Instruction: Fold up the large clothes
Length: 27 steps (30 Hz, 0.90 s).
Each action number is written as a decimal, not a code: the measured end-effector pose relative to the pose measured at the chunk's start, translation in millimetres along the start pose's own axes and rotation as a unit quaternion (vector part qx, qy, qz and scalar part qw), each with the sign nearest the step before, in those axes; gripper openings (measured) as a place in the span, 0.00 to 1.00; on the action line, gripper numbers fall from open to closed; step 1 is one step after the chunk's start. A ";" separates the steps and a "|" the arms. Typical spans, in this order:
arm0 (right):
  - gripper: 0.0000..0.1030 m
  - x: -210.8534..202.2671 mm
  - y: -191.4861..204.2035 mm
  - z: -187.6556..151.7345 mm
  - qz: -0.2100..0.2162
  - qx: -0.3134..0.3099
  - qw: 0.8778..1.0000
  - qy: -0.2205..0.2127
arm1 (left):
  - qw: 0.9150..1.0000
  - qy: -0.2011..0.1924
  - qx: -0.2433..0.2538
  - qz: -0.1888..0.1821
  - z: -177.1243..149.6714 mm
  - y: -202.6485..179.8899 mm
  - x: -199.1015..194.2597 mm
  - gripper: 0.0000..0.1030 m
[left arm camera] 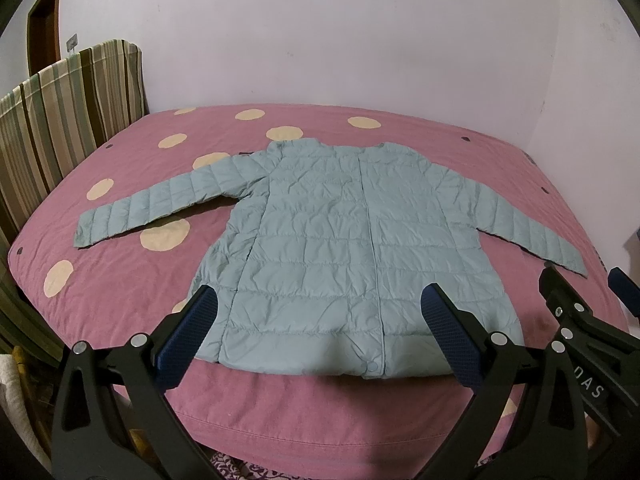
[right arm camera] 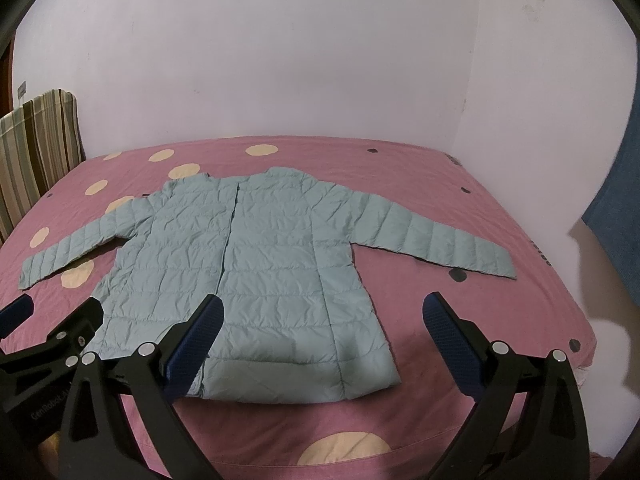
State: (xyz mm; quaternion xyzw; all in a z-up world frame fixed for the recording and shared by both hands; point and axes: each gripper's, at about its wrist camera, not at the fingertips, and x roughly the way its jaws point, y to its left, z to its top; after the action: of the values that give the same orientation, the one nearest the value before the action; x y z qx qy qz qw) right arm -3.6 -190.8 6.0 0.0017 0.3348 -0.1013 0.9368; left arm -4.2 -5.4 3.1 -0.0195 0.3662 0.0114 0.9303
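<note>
A pale blue quilted jacket (left arm camera: 332, 236) lies flat and front-up on the pink bed (left arm camera: 120, 280), both sleeves spread out to the sides and its hem toward me. My left gripper (left arm camera: 320, 308) hangs open above the hem, with nothing between its blue pads. In the right wrist view the same jacket (right arm camera: 256, 264) fills the middle. My right gripper (right arm camera: 323, 314) is open over the jacket's right hem corner, holding nothing. Each gripper shows at the edge of the other's view.
The bed's pink cover has cream dots and reaches a white wall (left arm camera: 320, 40) behind. A striped headboard (left arm camera: 68, 108) stands at the left. A blue cloth (right arm camera: 616, 220) hangs at the right. Bare cover surrounds the jacket.
</note>
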 end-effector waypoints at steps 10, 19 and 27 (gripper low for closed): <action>0.96 0.4 -0.5 0.1 0.000 0.000 1.000 0.001 | 1.000 0.001 0.001 0.000 0.1 0.1 0.8 0.98; 0.96 0.5 1.1 -0.9 0.003 -0.002 1.000 0.008 | 1.000 0.016 -0.002 -0.001 -6.6 -0.3 15.1 0.98; 0.96 34.7 -12.0 -3.1 0.015 0.038 0.999 0.031 | 0.999 0.041 -0.029 -0.002 -0.1 24.9 58.9 0.98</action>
State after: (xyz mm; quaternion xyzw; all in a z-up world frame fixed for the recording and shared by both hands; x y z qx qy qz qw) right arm 18.4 -208.9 -17.4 0.0454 0.3598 -0.1001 0.9265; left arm 38.0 19.9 -37.8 -0.0480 0.4036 0.0198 0.9135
